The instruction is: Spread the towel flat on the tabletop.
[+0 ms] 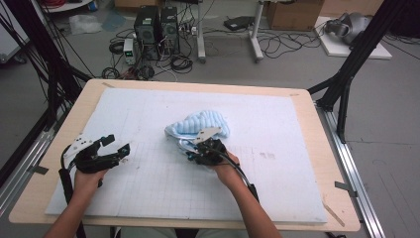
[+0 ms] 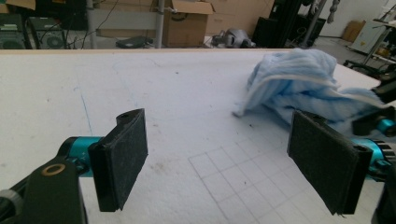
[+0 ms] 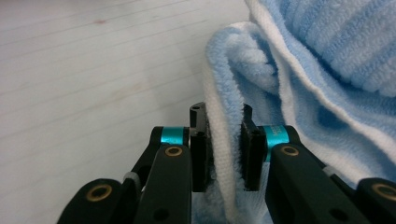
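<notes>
A soft, light towel [image 3: 322, 60] is being pinched at its white hem by the right hand-held gripper [image 3: 225, 149]; the left hand-held gripper [image 2: 224, 163] is being held agape, well apart.

I could read no text, label, brand or number anywhere in what I saw. The cardboard box [image 2: 187, 21] behind my counter carried a dark mark on its flap, but it was too small and blurred for me to make out. The white mat [image 1: 148, 188] bore only a faint drawn grid, with no figures.
</notes>
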Demonstrator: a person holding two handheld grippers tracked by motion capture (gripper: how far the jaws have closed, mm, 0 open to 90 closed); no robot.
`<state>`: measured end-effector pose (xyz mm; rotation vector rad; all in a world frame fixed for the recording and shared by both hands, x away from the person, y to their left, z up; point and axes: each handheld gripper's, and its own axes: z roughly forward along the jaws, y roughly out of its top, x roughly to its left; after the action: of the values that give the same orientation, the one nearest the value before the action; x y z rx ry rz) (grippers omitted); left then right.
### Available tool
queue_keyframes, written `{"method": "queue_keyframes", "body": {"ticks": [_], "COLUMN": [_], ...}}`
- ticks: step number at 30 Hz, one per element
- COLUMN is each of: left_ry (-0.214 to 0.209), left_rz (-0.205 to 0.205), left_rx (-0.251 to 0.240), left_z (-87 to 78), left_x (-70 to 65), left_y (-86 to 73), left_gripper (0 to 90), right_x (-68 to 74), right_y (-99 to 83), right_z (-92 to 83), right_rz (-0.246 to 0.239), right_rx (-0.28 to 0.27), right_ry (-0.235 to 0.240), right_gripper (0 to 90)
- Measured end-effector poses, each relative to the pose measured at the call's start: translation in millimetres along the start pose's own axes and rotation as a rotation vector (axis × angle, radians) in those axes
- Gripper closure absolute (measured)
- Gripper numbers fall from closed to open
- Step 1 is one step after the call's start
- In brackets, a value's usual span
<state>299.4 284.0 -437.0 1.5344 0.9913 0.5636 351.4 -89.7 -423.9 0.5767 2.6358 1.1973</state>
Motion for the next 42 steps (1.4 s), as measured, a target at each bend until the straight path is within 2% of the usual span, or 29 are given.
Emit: {"method": "queue_keyframes", "body": {"ticks": [1,2,3,4,5,7,9,10,11,12,14,16,17,19,20,21,22,25,29,30,31,33,34,35,38,40,42], "left_ry": [0.001,0.002,0.000,0.000,0.000,0.001,0.000,0.000,0.001,-0.001,-0.004,-0.004,-0.005,0.002,0.004,0.009,0.015,0.037,0.060,0.066,0.068,0.072,0.068,0.064,0.033,0.004,-0.023], "left_rz": [0.002,0.006,0.006,0.005,0.007,0.006,0.007,0.010,0.015,0.017,0.021,0.021,0.022,0.015,0.016,0.016,0.010,0.001,-0.021,-0.024,-0.029,-0.043,-0.048,-0.054,-0.076,-0.090,-0.108], "left_rx": [-0.001,0.000,0.001,0.002,0.005,0.005,0.006,0.006,0.008,0.011,0.010,0.009,0.011,0.008,0.008,0.004,-0.002,-0.013,-0.022,-0.022,-0.020,-0.020,-0.011,-0.007,0.028,0.056,0.075], "left_z": [-1.7,-3.4,-4.9,-6.4,-7.8,-10.0,-10.8,-10.3,-9.9,-9.4,-8.7,-8.8,-9.2,-10.5,-11.5,-12.8,-13.9,-17.8,-22.8,-23.5,-23.9,-23.0,-22.2,-21.1,-13.1,-4.2,5.7], "left_x": [-2.3,-4.6,-7.0,-9.4,-11.6,-15.2,-17.9,-18.9,-19.9,-20.8,-22.0,-22.3,-21.6,-19.9,-18.4,-16.7,-15.3,-9.4,-3.1,-1.8,-0.6,0.7,1.1,1.0,1.1,2.1,2.9], "left_y": [-0.7,-1.3,-2.2,-3.2,-4.2,-5.6,-6.3,-6.5,-6.5,-6.2,-5.7,-5.5,-5.4,-5.6,-5.3,-4.8,-4.3,-2.4,-0.4,-0.1,0.2,0.1,-0.2,-0.5,-0.4,2.7,7.8], "left_gripper": [20.6,20.6,20.6,20.7,20.7,20.7,20.9,21.0,21.0,21.0,21.1,21.2,21.3,21.3,21.3,21.3,21.3,21.4,21.4,21.4,21.4,21.5,21.6,21.9,23.0,24.4,25.2], "right_x": [5.7,5.7,6.9,7.0,7.0,6.2,1.8,-6.0,-6.0,-11.0,-21.8,-32.3,-36.2,-39.1,-37.4,-33.0,-28.2,-12.3,10.7,22.7,22.7,32.5,35.9,35.9,27.4,16.3,2.2], "right_y": [-6.2,-6.2,-8.9,-13.4,-13.4,-16.5,-18.8,-20.1,-20.1,-21.0,-22.2,-22.0,-21.0,-17.6,-14.7,-10.2,-4.8,11.0,24.8,27.5,27.5,28.9,29.4,29.6,27.1,23.0,16.8], "right_z": [-8.6,-8.6,-13.5,-26.1,-26.1,-39.6,-49.6,-50.2,-50.2,-46.5,-34.2,-21.4,-15.3,-5.6,-2.6,-0.4,1.4,8.0,20.2,27.0,27.0,32.2,31.5,27.0,4.3,-14.7,-31.2], "right_rz": [-0.001,-0.001,0.047,0.118,0.118,0.154,0.188,0.214,0.214,0.233,0.284,0.335,0.347,0.347,0.328,0.297,0.260,0.199,0.146,0.116,0.116,0.088,0.087,0.092,0.117,0.131,0.158], "right_rx": [-0.020,-0.020,-0.046,-0.118,-0.118,-0.189,-0.218,-0.182,-0.182,-0.160,-0.123,-0.110,-0.098,-0.094,-0.105,-0.117,-0.120,-0.141,-0.146,-0.123,-0.123,-0.091,-0.086,-0.103,-0.202,-0.248,-0.271], "right_ry": [-0.002,-0.002,0.000,0.008,0.008,-0.021,-0.088,-0.172,-0.172,-0.202,-0.261,-0.267,-0.263,-0.200,-0.160,-0.141,-0.131,-0.025,0.159,0.254,0.254,0.340,0.354,0.366,0.349,0.284,0.208], "right_gripper": [60.2,60.2,51.2,46.6,46.6,45.5,49.2,52.2,52.2,51.4,42.2,39.7,42.0,65.6,77.6,81.1,82.1,82.5,82.3,80.4,80.4,70.8,64.2,61.4,58.9,57.9,57.7]}}
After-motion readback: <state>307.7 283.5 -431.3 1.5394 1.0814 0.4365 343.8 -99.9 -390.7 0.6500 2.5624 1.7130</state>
